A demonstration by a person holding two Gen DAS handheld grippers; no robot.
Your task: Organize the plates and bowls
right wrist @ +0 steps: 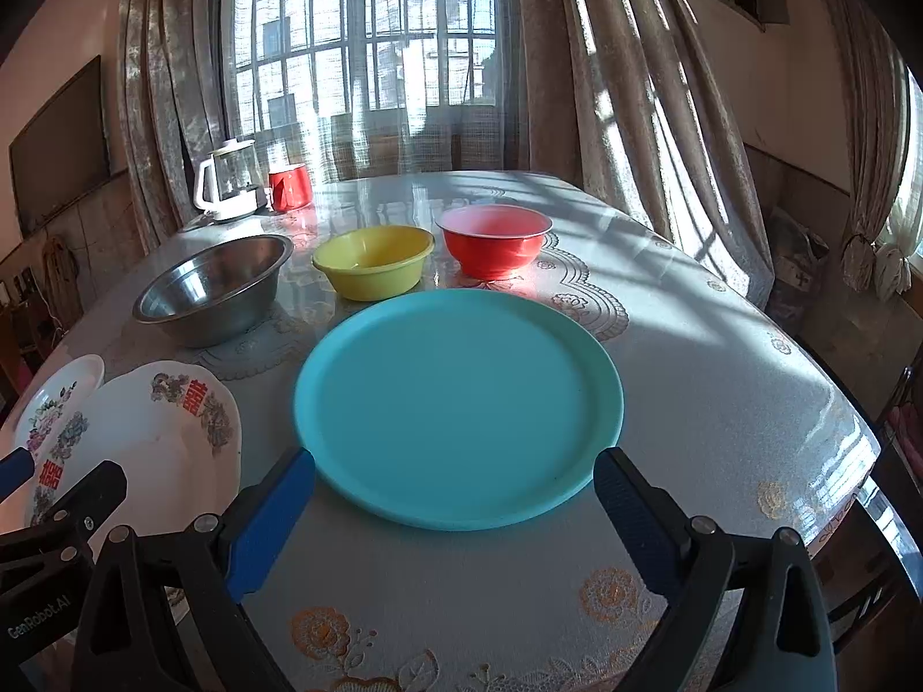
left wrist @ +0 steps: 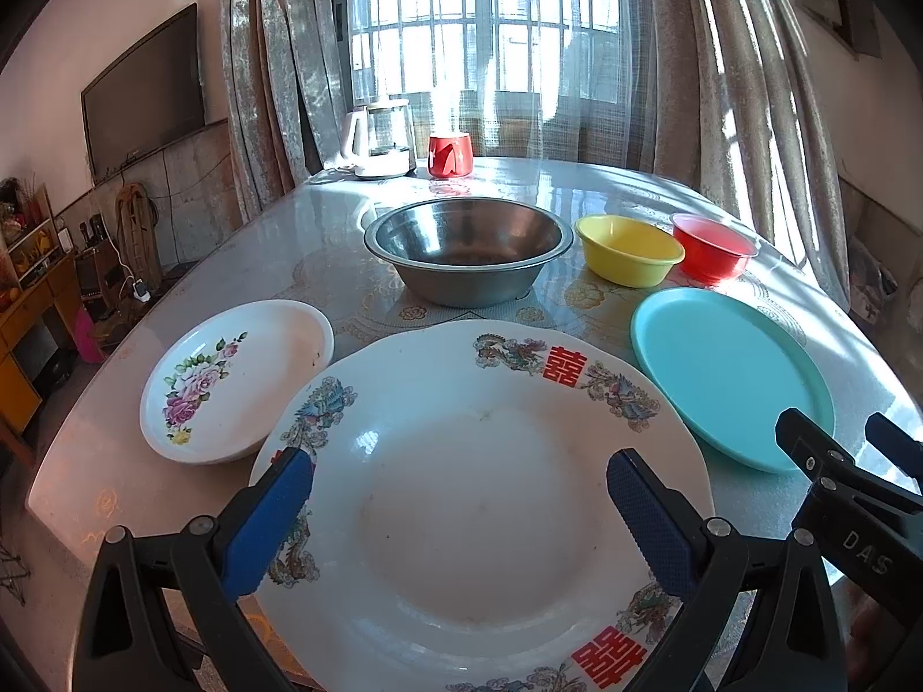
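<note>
Floral small plate (left wrist: pixel 231 380) shows whole only from left wrist.

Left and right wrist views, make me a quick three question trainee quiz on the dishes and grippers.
1. True or false: the left gripper is open above the large white plate.
2. How many bowls stand in the back row?
3. Which dish lies ahead of the right gripper? A) steel bowl B) teal plate C) floral plate

Key: 1 true. 2 three: steel, yellow bowl, red bowl. 3 B.
</note>
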